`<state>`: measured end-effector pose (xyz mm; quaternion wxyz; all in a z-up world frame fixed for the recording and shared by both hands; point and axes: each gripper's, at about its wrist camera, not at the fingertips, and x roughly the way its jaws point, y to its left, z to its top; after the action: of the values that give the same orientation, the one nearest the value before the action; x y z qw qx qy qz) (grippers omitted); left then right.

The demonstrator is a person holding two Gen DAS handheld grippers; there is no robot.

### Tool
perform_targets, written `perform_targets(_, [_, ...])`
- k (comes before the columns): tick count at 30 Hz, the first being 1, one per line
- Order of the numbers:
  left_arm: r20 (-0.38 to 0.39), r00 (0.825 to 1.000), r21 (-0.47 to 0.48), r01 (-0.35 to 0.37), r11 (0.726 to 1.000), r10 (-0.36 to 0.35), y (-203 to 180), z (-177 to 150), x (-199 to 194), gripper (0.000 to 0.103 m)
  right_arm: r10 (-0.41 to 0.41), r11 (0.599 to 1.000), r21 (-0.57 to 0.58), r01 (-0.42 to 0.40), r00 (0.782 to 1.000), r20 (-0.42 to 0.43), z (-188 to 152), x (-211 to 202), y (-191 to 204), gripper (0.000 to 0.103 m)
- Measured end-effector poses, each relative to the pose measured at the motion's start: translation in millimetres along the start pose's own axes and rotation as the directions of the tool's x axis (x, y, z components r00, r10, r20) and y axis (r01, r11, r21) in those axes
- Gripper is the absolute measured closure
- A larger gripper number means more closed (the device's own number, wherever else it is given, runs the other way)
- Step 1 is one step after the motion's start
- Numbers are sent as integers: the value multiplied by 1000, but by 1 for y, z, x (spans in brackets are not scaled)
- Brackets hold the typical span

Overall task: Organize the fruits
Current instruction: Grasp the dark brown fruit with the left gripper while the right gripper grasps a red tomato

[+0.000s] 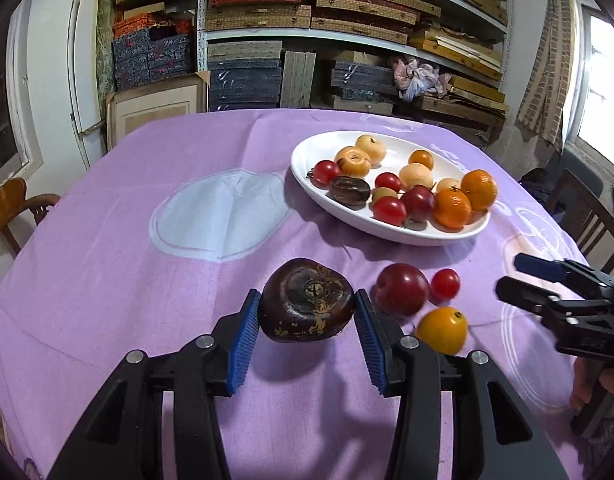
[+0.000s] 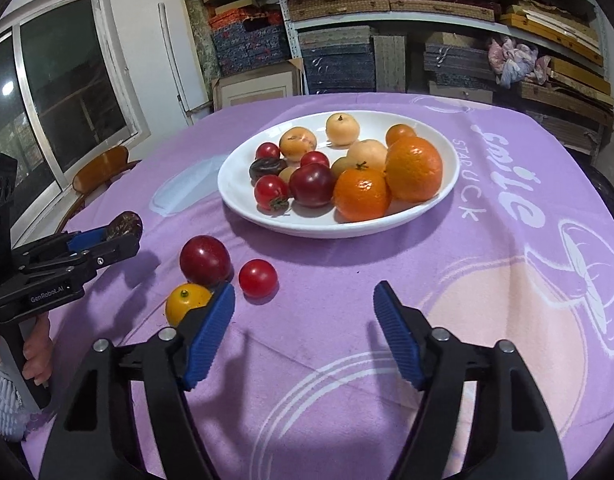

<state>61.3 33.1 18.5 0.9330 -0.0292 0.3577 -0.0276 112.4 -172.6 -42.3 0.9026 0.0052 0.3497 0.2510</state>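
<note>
My left gripper (image 1: 307, 304) is shut on a dark brown wrinkled fruit (image 1: 306, 306), which hangs above the purple cloth; in the right wrist view that fruit (image 2: 125, 225) shows at its fingertips. A white oval plate (image 1: 303, 152) further back holds several fruits: oranges, red tomatoes, plums and pale round ones. On the cloth lie a dark red plum (image 2: 205, 260), a red cherry tomato (image 2: 258, 278) and a small yellow-orange fruit (image 2: 185, 302). My right gripper (image 2: 304, 308) is open over bare cloth, its left finger beside the yellow-orange fruit, nothing between its pads.
The table wears a purple cloth (image 2: 347, 320) with white print. Wooden chairs (image 1: 11, 208) stand at the table's sides. Shelves (image 1: 347, 20) stacked with boxes fill the wall behind. A hand (image 2: 35, 352) holds the left gripper's handle.
</note>
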Motion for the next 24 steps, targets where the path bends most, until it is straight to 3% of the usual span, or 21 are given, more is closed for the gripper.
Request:
perform_targets(4, [-5, 1000, -18, 26, 999, -26, 3, 1, 0, 55, -19, 1000, -23, 19, 1000, -20, 7, 13, 9, 35])
perform_targets(6, [-10, 999, -31, 37, 999, -37, 6, 2, 1, 55, -18, 998, -58, 14, 998, -60, 10, 25, 17, 50])
perform_targets(8, [-17, 999, -39, 46, 998, -47, 8, 2, 2, 55, -27, 994, -105, 16, 995, -96, 13, 36, 28, 58])
perform_targets(13, [-29, 997, -38, 68, 997, -69, 9, 2, 4, 55, -36, 987, -157, 21, 994, -99, 16, 46, 44, 62])
perform_targets(15, [-34, 997, -35, 73, 997, -74, 8, 1, 5, 55, -35, 986, -165, 16, 993, -116, 17, 51, 47, 70])
perform_targets(24, [-39, 996, -25, 77, 997, -78, 6, 1, 6, 55, -32, 990, -142, 10, 988, -150, 20, 61, 47, 75])
